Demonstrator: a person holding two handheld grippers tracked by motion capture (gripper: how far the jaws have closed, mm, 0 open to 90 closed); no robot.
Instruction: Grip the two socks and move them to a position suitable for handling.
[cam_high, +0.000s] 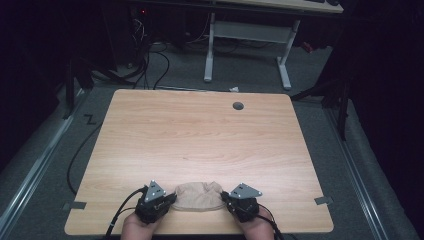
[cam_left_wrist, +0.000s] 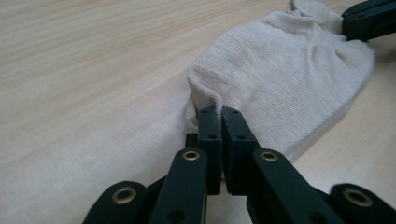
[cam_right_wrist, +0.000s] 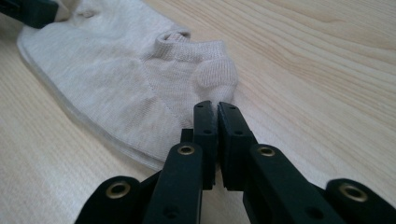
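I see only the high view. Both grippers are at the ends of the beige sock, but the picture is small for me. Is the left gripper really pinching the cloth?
Observer: Yes. In the left gripper view the left gripper is shut on a raised fold at one end of the sock.
Operator: And the right one?
Observer: In the right gripper view the right gripper is shut on the cloth at the heel end, just below the ribbed cuff.
Operator: Is the sock lifted from the table?
Observer: Most of it lies flat on the table; the cloth rises a little at the pinched fold.
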